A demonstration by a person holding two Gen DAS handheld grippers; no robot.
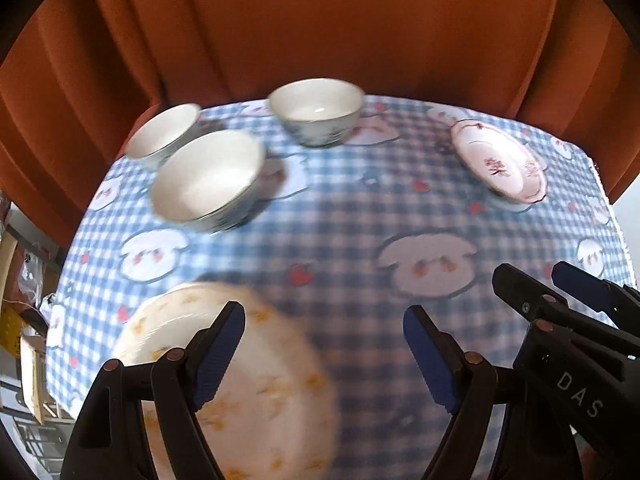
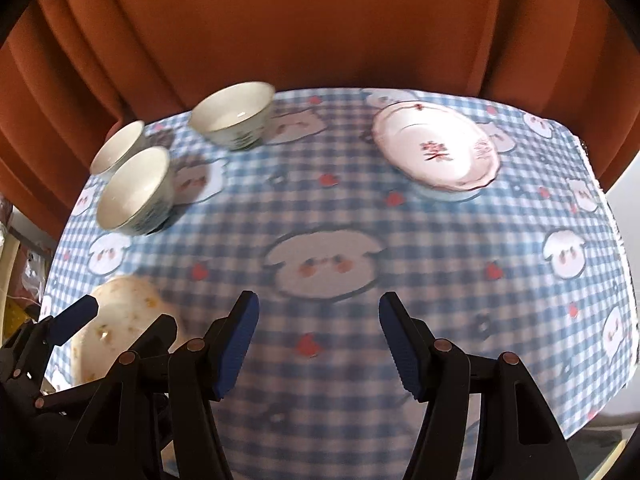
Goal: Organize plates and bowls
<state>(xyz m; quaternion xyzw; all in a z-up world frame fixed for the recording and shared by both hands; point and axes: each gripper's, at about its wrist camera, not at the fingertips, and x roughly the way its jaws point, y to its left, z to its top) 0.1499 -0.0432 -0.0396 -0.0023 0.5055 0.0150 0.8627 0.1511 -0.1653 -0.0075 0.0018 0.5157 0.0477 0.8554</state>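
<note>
Both the left tongs and right tongs are held apart, empty, above the counter. The yellow-flowered plate lies just below; being glazed, stiff and breakable, it is best gripped at the rim.

Home: checked tablecloth, curtain.
</note>
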